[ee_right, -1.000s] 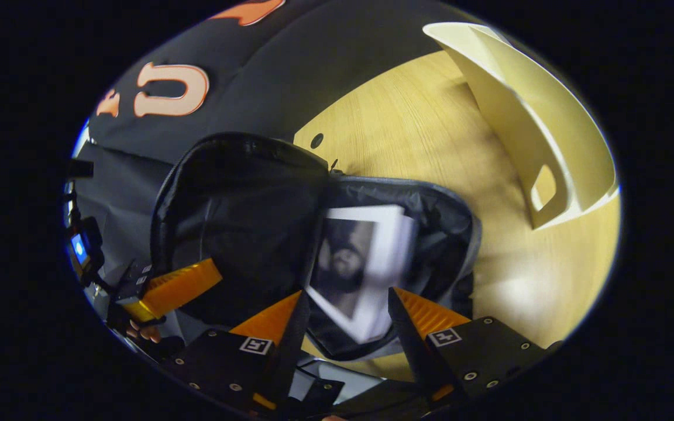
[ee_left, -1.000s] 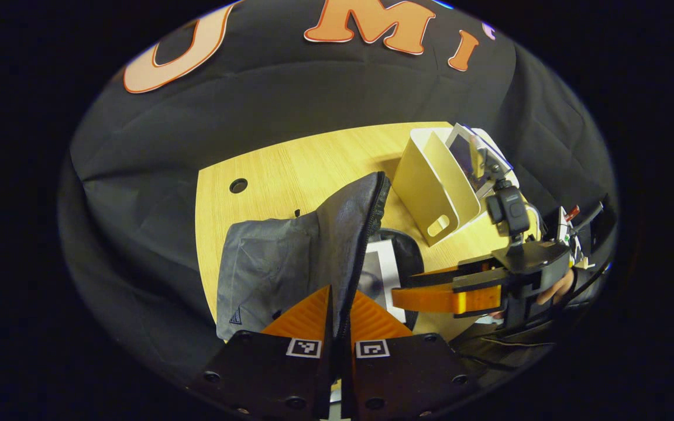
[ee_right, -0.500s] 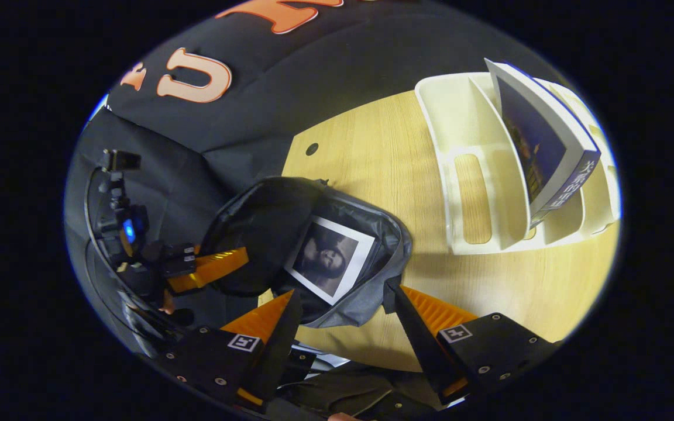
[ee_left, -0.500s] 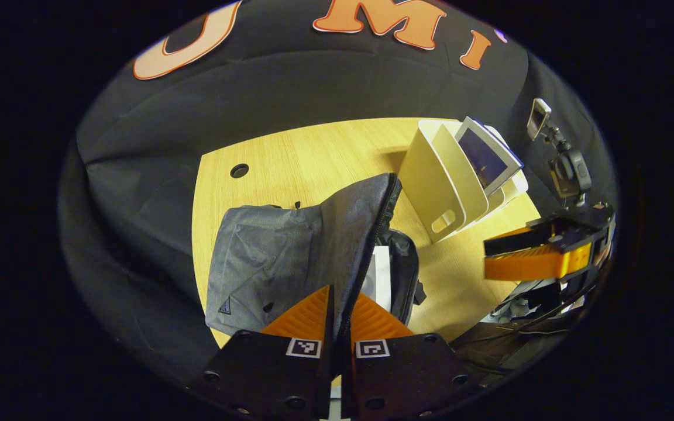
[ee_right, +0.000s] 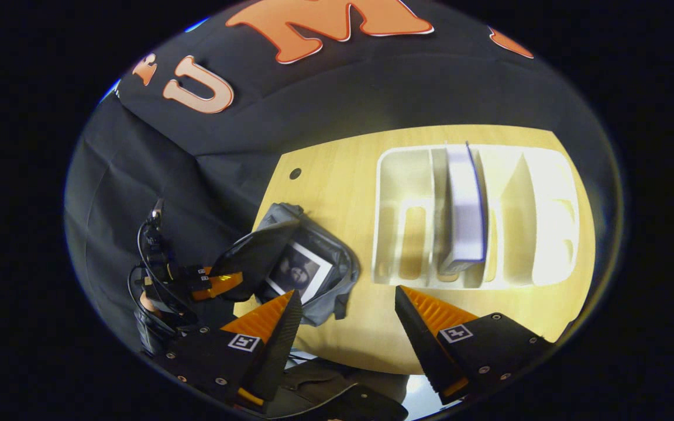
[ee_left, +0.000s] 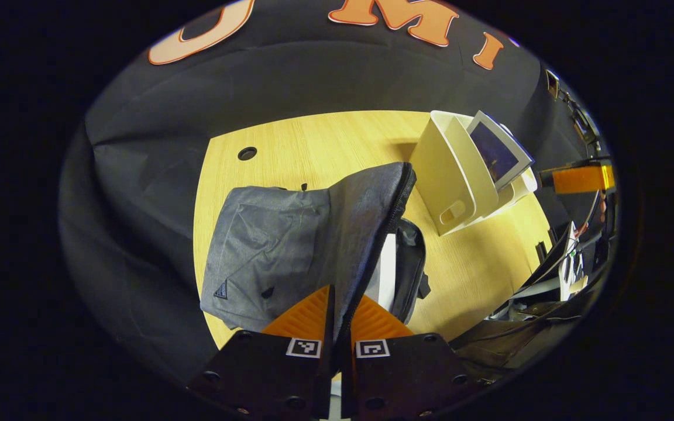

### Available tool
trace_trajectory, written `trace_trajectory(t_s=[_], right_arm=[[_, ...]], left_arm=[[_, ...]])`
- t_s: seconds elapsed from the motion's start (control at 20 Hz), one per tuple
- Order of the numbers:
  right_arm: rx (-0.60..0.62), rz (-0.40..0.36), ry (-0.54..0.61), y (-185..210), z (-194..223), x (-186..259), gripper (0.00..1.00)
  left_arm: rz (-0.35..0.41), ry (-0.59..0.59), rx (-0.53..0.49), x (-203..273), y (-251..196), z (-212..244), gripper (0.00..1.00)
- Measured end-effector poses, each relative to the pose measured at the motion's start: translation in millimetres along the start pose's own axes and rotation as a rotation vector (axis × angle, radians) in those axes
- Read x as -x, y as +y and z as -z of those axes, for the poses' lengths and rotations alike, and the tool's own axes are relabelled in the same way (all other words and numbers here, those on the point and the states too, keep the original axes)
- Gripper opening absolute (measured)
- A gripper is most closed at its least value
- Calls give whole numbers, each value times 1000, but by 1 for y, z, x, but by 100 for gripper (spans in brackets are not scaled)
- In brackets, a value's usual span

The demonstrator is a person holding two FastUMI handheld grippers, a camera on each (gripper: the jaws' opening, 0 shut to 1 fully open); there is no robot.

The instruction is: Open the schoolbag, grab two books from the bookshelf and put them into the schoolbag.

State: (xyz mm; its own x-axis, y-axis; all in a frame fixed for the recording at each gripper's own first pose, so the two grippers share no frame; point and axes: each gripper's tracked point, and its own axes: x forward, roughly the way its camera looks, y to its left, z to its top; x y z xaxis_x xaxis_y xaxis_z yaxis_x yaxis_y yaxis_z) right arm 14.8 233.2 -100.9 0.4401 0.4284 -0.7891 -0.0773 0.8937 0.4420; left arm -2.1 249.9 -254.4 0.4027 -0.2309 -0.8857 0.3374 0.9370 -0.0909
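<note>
The left gripper (ee_left: 337,316) pinches the soft grey fabric schoolbag (ee_left: 290,245) flap, holding it open; the right gripper (ee_right: 343,313) gapes empty near the cream plastic bookshelf (ee_right: 407,234). The stiff white-spined book (ee_right: 466,216) there, probably light, suits gripping by its upper edge.

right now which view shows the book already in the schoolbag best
The right gripper view: it looks down into the open schoolbag, so the book shows its whole cover. In the left gripper view the flap that the left tongs hold up hides most of it; a narrow white strip of the book shows.
</note>
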Motion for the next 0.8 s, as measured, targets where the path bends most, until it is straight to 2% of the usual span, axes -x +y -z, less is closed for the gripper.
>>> trace_trajectory(t_s=[0.15, 0.35, 0.55, 0.8], right_arm=[[-29, 66, 12, -25, -22, 11, 96], [-6, 151, 29, -55, -43, 8, 96], [-19, 216, 81, -84, -51, -11, 93], [-10, 254, 136, -112, -57, -43, 88]], left_arm=[[-11, 3, 6, -1, 0, 3, 7], [-21, 8, 24, -1, -1, 6, 8], [-52, 13, 37, 1, 1, 7, 7], [-83, 22, 91, 0, -1, 12, 7]])
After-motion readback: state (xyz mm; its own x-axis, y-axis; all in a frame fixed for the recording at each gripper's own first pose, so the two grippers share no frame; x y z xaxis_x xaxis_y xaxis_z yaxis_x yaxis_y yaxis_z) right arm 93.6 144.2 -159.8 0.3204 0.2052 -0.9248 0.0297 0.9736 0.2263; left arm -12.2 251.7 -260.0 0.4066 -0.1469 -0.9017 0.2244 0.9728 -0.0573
